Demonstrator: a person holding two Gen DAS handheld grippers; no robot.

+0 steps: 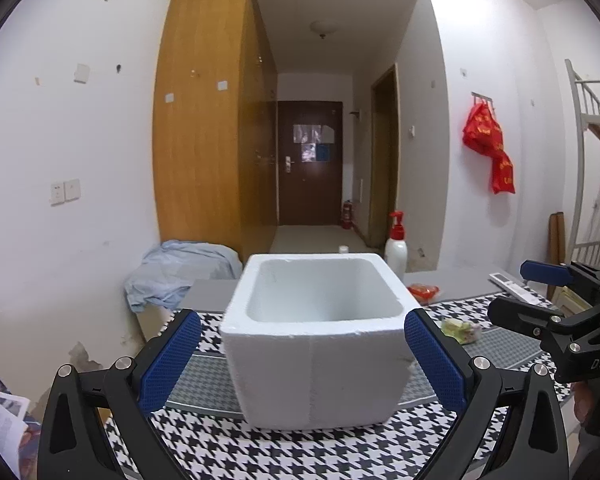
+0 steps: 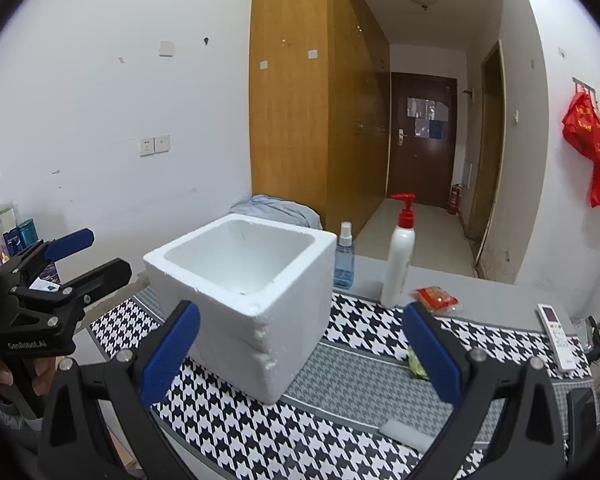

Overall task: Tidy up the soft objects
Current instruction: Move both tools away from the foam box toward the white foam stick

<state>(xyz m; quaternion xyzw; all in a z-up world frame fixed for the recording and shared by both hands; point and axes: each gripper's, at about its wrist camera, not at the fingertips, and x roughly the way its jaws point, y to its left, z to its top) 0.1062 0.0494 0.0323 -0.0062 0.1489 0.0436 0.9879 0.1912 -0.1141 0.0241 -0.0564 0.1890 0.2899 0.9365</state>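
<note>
White walls, a tall wooden wardrobe and a dark door at the end of a hallway back a table under a houndstooth cloth. From the left wrist, the left gripper is spread wide with nothing between its blue pads, flanking an empty white foam box on the cloth. A green soft packet lies right of the box, a red packet beyond it.

From the right wrist, the right gripper is likewise spread and empty. A blue spray bottle and a white pump bottle stand behind the box, a remote control lies at right, and a white foam piece lies on the near cloth.
</note>
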